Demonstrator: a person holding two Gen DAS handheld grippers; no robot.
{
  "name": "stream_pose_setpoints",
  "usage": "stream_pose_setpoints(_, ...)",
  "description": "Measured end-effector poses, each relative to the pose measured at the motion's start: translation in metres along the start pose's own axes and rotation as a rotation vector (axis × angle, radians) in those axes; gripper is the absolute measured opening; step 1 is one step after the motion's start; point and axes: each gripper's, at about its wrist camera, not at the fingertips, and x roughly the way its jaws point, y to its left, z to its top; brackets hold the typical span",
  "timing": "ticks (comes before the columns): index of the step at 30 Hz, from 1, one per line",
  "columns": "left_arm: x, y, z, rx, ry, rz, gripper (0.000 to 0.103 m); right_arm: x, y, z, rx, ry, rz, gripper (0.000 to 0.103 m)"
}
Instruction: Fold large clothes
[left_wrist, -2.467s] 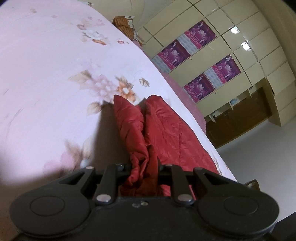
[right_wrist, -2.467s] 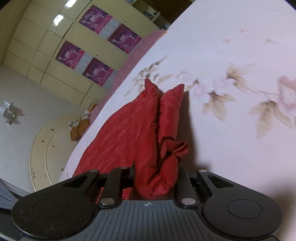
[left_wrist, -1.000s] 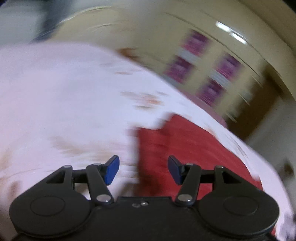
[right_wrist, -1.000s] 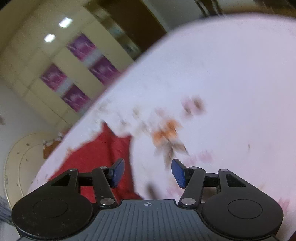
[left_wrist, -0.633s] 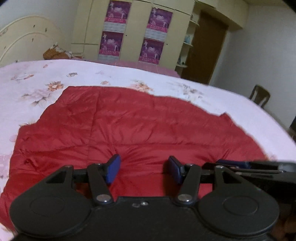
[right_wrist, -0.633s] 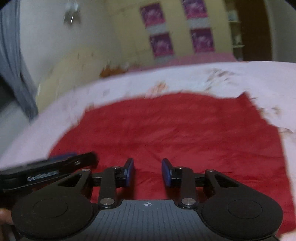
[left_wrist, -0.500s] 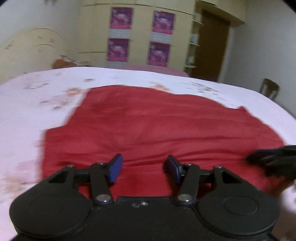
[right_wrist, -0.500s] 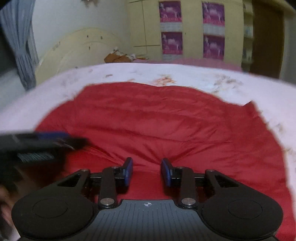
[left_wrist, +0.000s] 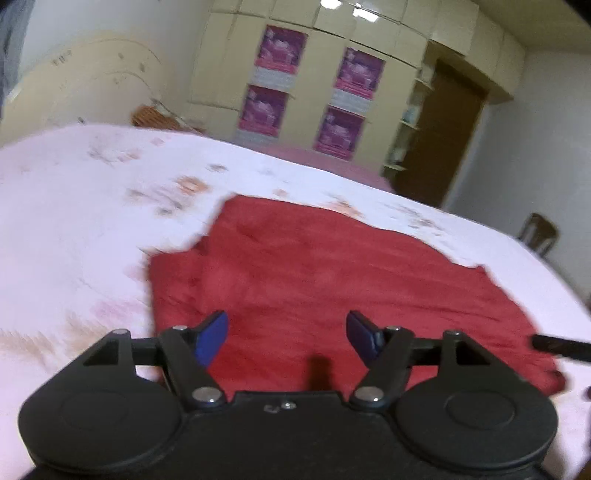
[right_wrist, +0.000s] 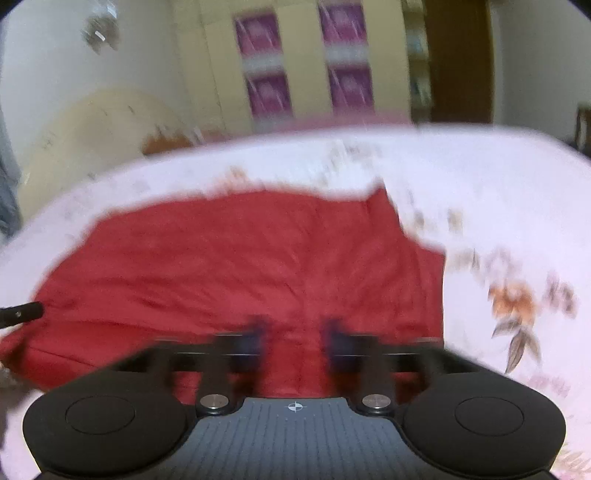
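A large red quilted garment (left_wrist: 332, 273) lies spread flat on a pink floral bed sheet (left_wrist: 74, 221). It also shows in the right wrist view (right_wrist: 240, 258). My left gripper (left_wrist: 286, 336) is open and empty, hovering above the garment's near edge on its left side. My right gripper (right_wrist: 295, 339) is open and empty, blurred, above the near edge on the garment's right side. Each gripper's tip shows at the edge of the other's view.
The bed sheet (right_wrist: 517, 221) stretches beyond the garment on all sides. A cream headboard (left_wrist: 85, 92) and a wardrobe with purple posters (left_wrist: 310, 88) stand behind. A brown door (left_wrist: 443, 140) and a chair (left_wrist: 539, 232) are at the right.
Both grippers let go of the bunched red fabric and opened. They then swung round to face the garment, which now lies spread flat. Both views are still shifting sideways.
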Motion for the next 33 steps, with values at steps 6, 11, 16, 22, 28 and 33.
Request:
stream_pose_setpoints(6, 0.023, -0.035, -0.038, 0.151, 0.1, 0.049, 0.071, 0.012, 0.047, -0.042, -0.102, 0.119, 0.036, 0.058)
stream_pose_setpoints(11, 0.003, -0.027, -0.028, 0.114, 0.101, 0.057, 0.07, 0.003, 0.042, -0.042, -0.082, 0.108, 0.025, 0.058)
stream_pose_setpoints(16, -0.048, 0.018, -0.036, -0.099, 0.014, 0.112, 0.077, -0.041, -0.002, -0.043, 0.001, 0.006, -0.08, 0.035)
stream_pose_setpoints(22, -0.035, 0.067, -0.048, -0.467, 0.043, 0.058, 0.068, -0.035, -0.038, -0.047, 0.12, 0.094, -0.129, 0.024)
stream_pose_setpoints(28, -0.009, 0.078, -0.05, -0.68, 0.003, -0.08, 0.059, -0.047, 0.0, -0.017, 0.088, -0.004, 0.017, 0.024)
stream_pose_setpoints(33, 0.014, 0.078, -0.046, -0.69, -0.024, -0.107, 0.033, -0.01, 0.058, 0.01, 0.034, 0.046, 0.132, 0.001)
